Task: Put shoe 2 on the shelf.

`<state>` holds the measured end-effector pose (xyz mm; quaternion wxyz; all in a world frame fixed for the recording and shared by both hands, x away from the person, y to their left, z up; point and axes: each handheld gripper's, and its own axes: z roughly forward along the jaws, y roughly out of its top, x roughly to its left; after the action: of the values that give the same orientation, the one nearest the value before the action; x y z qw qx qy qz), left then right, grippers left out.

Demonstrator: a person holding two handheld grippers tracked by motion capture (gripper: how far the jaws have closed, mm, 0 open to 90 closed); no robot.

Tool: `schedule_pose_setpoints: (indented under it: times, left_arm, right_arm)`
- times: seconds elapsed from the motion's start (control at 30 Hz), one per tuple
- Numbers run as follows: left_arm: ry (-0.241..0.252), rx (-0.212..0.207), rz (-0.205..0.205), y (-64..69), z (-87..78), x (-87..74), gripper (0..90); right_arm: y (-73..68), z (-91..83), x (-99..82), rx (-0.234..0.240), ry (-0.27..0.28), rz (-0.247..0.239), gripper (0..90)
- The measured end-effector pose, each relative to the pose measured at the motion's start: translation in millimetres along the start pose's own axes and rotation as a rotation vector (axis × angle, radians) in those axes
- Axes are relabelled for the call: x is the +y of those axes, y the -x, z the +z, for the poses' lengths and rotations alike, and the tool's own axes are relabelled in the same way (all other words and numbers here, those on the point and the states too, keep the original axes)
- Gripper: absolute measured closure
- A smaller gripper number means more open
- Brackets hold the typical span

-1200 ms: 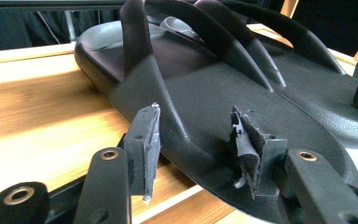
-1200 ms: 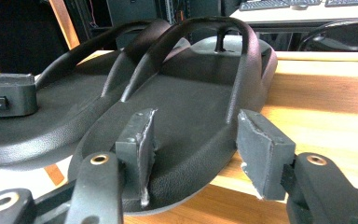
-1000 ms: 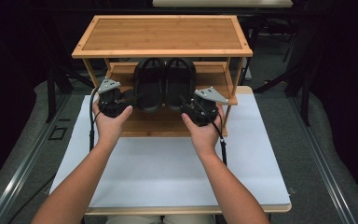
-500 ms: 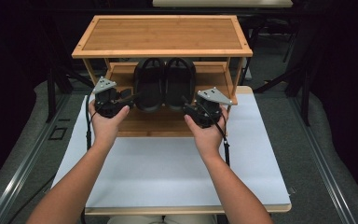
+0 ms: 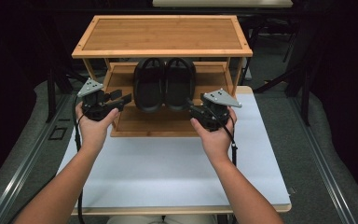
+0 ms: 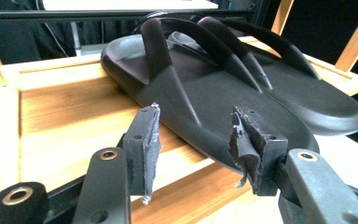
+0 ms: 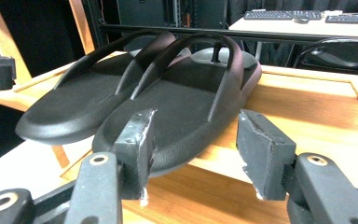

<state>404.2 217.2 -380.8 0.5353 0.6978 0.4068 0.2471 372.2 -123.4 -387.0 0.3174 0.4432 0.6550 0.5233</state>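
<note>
Two black slippers sit side by side on the mid shelf (image 5: 214, 74) of a bamboo rack (image 5: 162, 35), heels overhanging its front edge, the rack standing on a white table (image 5: 168, 163). Left gripper (image 5: 126, 98) is held just left of the left slipper (image 5: 148, 86), jaws spread w/ nothing between them; in its own view the slipper's heel edge lies just beyond the jaw tips, approx. in line w/ the gap. Right gripper (image 5: 189, 107) is near the heel of the right slipper (image 5: 181, 84), jaws also wide apart & empty; that heel sits just ahead of its inner jaw.
</note>
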Motion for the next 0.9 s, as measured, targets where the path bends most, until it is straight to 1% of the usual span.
schedule_pose_setpoints:
  times: [0.1,0.2,0.27,0.33,0.37,0.47,0.5,0.6,0.63,0.67,0.73,0.83,0.87,0.9]
  left_arm:
    - [0.013,-0.012,-0.005,-0.3,-8.0,-1.6,51.9]
    - [0.014,-0.027,-0.003,-1.1,-17.3,-5.4,51.0]
    - [0.013,-0.033,0.001,-0.5,-24.7,-10.4,50.1]
    - [0.028,-0.043,-0.005,-0.7,-32.7,-17.8,49.6]
    - [0.026,-0.049,-0.004,-1.3,-36.4,-21.7,49.5]
    - [0.029,-0.058,-0.015,-2.3,-46.4,-36.7,49.1]
    - [0.028,-0.061,-0.018,-3.0,-49.5,-42.7,49.0]
    - [0.012,-0.043,-0.031,-5.4,-57.3,-63.4,48.7]
    - [0.006,-0.039,-0.045,-6.4,-59.9,-70.9,48.8]
    - [0.002,-0.032,-0.053,-7.8,-62.0,-78.3,48.7]
    - [-0.017,-0.02,-0.058,-10.8,-64.1,-91.8,48.7]
    - [-0.027,-0.007,-0.063,-14.8,-66.7,-109.1,48.7]
    - [-0.035,-0.001,-0.059,-15.8,-68.0,-114.7,48.7]
    - [-0.037,0.002,-0.054,-16.6,-68.9,-120.4,48.7]
  right_arm:
    - [1.9,-8.2,-0.5,0.004,0.001,-0.003,46.0]
    - [5.0,-16.3,-2.5,0.009,-0.001,-0.003,45.7]
    - [7.6,-22.4,-5.4,0.013,0.0,-0.008,45.4]
    - [10.7,-29.4,-9.9,0.01,-0.003,-0.015,45.3]
    - [12.3,-32.7,-12.5,0.009,-0.009,-0.014,45.2]
    - [16.2,-43.0,-22.2,0.003,-0.014,-0.008,44.7]
    - [16.7,-46.3,-26.3,-0.001,-0.016,-0.015,44.6]
    - [17.4,-56.6,-41.3,-0.026,-0.021,-0.04,44.4]
    - [18.1,-59.1,-47.0,-0.025,-0.023,-0.04,44.4]
    - [18.7,-61.9,-52.9,-0.031,-0.033,-0.035,44.3]
    - [20.2,-65.0,-65.7,-0.03,-0.061,-0.021,44.3]
    - [20.8,-67.8,-85.0,-0.043,-0.086,-0.017,44.3]
    - [21.1,-68.9,-91.0,-0.051,-0.089,-0.015,44.4]
    - [21.2,-69.4,-97.0,-0.052,-0.081,-0.009,44.4]
